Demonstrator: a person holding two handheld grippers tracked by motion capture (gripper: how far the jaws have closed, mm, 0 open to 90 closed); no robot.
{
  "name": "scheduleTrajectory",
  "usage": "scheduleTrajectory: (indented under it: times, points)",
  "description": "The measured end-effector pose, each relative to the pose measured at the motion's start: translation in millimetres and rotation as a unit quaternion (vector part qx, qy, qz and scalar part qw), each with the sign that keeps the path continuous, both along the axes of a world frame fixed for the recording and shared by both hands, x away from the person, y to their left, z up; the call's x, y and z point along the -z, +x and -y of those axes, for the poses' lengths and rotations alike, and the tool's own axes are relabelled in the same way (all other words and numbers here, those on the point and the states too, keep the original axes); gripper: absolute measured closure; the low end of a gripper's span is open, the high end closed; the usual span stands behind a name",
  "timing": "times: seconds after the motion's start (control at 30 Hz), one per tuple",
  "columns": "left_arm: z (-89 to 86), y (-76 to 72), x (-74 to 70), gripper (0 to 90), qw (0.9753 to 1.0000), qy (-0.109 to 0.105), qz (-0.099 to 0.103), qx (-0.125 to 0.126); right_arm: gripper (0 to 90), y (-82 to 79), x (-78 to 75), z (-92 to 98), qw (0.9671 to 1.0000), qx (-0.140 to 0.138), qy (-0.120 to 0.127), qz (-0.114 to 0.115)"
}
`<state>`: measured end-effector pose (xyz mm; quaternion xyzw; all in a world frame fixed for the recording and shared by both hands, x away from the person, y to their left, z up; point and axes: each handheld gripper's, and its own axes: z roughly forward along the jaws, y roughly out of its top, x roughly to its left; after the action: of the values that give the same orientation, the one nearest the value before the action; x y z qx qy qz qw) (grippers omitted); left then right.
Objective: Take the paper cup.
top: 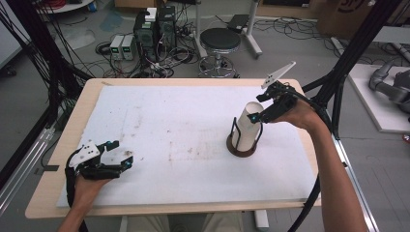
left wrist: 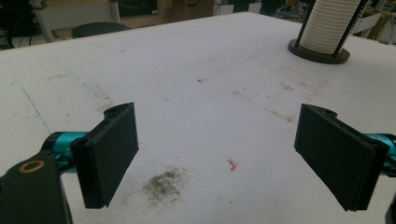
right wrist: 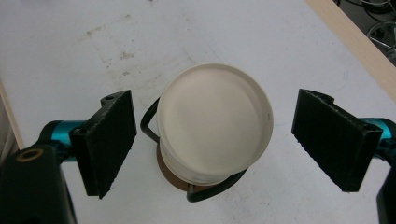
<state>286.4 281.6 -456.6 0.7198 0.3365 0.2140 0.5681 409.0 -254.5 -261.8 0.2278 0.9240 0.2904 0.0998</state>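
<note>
A tall stack of white cups [top: 247, 126] stands upside down in a black wire holder with a round brown base [top: 241, 149], right of the table's middle. My right gripper [top: 257, 116] hovers over the top of the stack, open, its jaws wide on either side of the top cup [right wrist: 214, 121] and not touching it. My left gripper [top: 121, 155] rests low near the front left corner, open with nothing between its jaws. In the left gripper view the stack [left wrist: 330, 24] and its base [left wrist: 319, 52] stand far off at the upper right.
A white foam sheet [top: 183, 140] covers the wooden table [top: 48, 193]. It is stained, with a dark smudge [left wrist: 163, 183] and a small red fleck [left wrist: 232, 164] near the left gripper. Beyond the far edge stand a stool [top: 220, 41], computers and cables on the floor.
</note>
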Motion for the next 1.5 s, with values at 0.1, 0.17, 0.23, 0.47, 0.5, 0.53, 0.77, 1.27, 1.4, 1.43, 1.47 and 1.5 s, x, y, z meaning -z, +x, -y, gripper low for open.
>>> scheduleTrajectory:
  times: [0.1,0.17,0.23,0.47,0.5,0.53,0.77,1.27,1.4,1.43,1.47,1.5]
  points:
    - [0.0,0.2,0.0,13.6,1.0000,0.001,0.000,0.001,14.2,0.7,0.7,-1.8,0.9999,0.000,-0.010,-0.004]
    - [-0.1,0.2,0.0,13.6,1.0000,0.002,-0.001,0.001,14.5,0.7,0.6,-3.1,0.9998,0.000,-0.017,-0.005]
    - [0.0,0.6,0.0,13.6,1.0000,0.000,-0.002,0.001,14.6,1.2,-0.1,-3.0,0.9999,-0.002,-0.015,-0.004]
    - [0.1,0.8,0.0,13.6,1.0000,0.000,-0.004,0.001,24.3,2.4,0.5,-3.6,0.9997,-0.007,-0.022,-0.004]
    - [0.0,1.1,-0.1,13.6,1.0000,0.002,-0.003,0.002,25.6,2.2,0.4,-3.5,0.9997,-0.010,-0.021,-0.006]
    - [0.0,1.1,-0.1,13.6,1.0000,0.002,-0.004,0.002,27.3,2.2,0.6,-3.5,0.9997,-0.010,-0.022,-0.007]
    - [0.5,0.8,0.0,13.6,1.0000,0.003,-0.003,0.001,35.7,1.4,-1.5,-2.7,0.9997,-0.012,-0.022,-0.002]
    - [0.7,0.7,-0.1,13.6,1.0000,0.003,-0.003,0.001,36.8,-0.2,-4.6,0.6,0.9999,-0.012,-0.012,0.001]
    - [0.8,0.7,-0.1,13.6,1.0000,0.004,-0.003,0.001,37.0,-0.8,-6.4,2.2,0.9999,-0.013,-0.008,0.003]
    - [0.9,0.6,-0.1,13.6,1.0000,0.003,-0.004,0.001,37.0,-0.9,-6.8,2.7,0.9999,-0.012,-0.007,0.004]
    - [0.8,0.8,-0.1,13.6,1.0000,0.004,-0.003,0.001,37.1,-1.3,-7.2,3.1,0.9999,-0.010,-0.006,0.001]
    - [0.8,0.8,-0.1,13.6,1.0000,0.004,-0.003,0.001,37.1,-1.3,-7.2,3.1,0.9999,-0.010,-0.006,0.001]
